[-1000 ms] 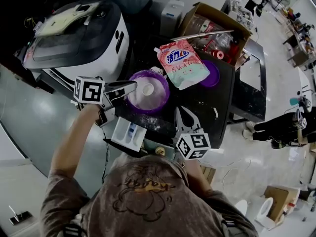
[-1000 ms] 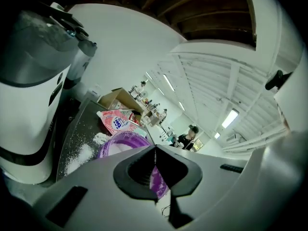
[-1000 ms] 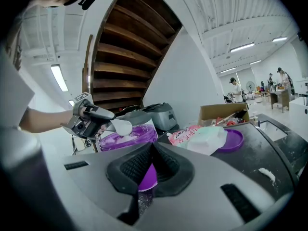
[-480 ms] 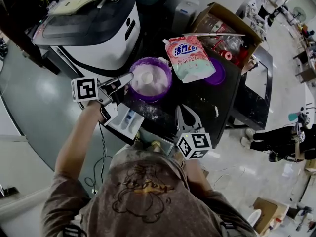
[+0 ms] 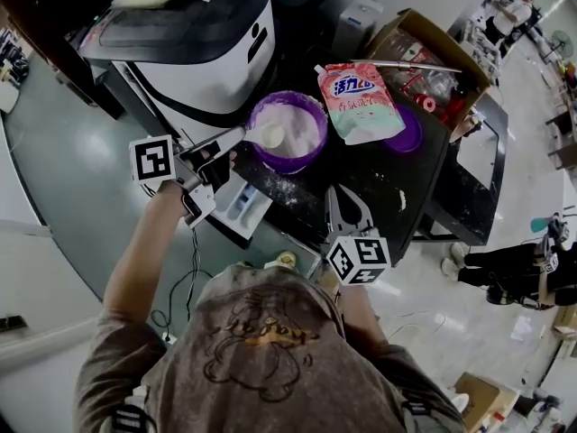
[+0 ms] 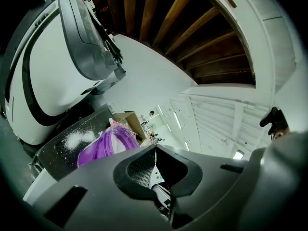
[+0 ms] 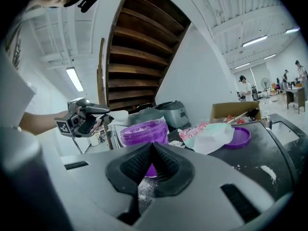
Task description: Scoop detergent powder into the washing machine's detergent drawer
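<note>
A purple tub [image 5: 302, 124] of white powder stands on a black table [image 5: 379, 188] beside the washing machine [image 5: 194, 43]. My left gripper [image 5: 234, 142] is shut on the handle of a white scoop [image 5: 270, 136], whose bowl holds powder at the tub's left rim. The white detergent drawer [image 5: 239, 204] lies pulled out just below that gripper. My right gripper [image 5: 347, 207] hovers over the table's near edge, shut and holding nothing. The right gripper view shows the tub [image 7: 144, 131] ahead of the jaws, with the left gripper [image 7: 84, 119] and scoop [image 7: 118, 114] to its left.
A pink and green detergent bag [image 5: 359, 100] lies beside the tub, with the purple lid [image 5: 410, 138] to its right. An open cardboard box [image 5: 433, 52] sits at the back. Spilled powder [image 5: 270, 190] dusts the table. People stand far off on the right.
The scoop has moved from the middle of the tub to its left rim, held by the left gripper. The head view has shifted. The right gripper has stayed put.
</note>
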Motion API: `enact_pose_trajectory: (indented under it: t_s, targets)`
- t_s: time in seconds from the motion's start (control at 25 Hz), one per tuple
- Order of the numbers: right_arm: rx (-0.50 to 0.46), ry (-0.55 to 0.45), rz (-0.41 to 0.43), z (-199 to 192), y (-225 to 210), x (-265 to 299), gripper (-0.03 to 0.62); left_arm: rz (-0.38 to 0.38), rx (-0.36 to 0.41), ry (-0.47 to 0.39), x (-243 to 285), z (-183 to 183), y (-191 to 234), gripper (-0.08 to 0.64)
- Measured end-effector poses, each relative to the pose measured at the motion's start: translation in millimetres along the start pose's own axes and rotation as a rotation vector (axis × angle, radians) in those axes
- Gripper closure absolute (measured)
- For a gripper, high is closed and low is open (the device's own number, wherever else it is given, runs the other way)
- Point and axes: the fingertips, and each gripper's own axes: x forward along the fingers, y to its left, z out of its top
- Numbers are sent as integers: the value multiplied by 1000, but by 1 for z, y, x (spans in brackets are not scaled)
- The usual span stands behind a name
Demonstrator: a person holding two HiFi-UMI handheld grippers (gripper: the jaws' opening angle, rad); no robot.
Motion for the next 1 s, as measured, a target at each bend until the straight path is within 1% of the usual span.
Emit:
enact_pose_trajectory:
  t_s: [0.2,0.36,0.44,0.52,0.68,0.84,1.0]
  targets:
    - [1,-13,-11,-2,14,-8,592,-33,29,8,-19,-11,-9,537]
    - [2,-12,-21,-7,30,-17,592,-13,46,26,-34,-23,-6,537]
    - [7,-10,-30,-11,35,-22,592,-17,61,32,-38,-27,-4,537]
    - [7,-5,-39,-15,39,-27,592,-32,88,38,-41,-31,-4,537]
    - [9,1,-59,-22,43,-34,592,-62,180,59,-44,-40,-6,537]
    - [8,11,-75,-28,48,-38,592,-82,180,68,-49,-52,0,537]
    - [5,16,-82,-31,54,-39,592,-79,197,78,-53,-62,10,537]
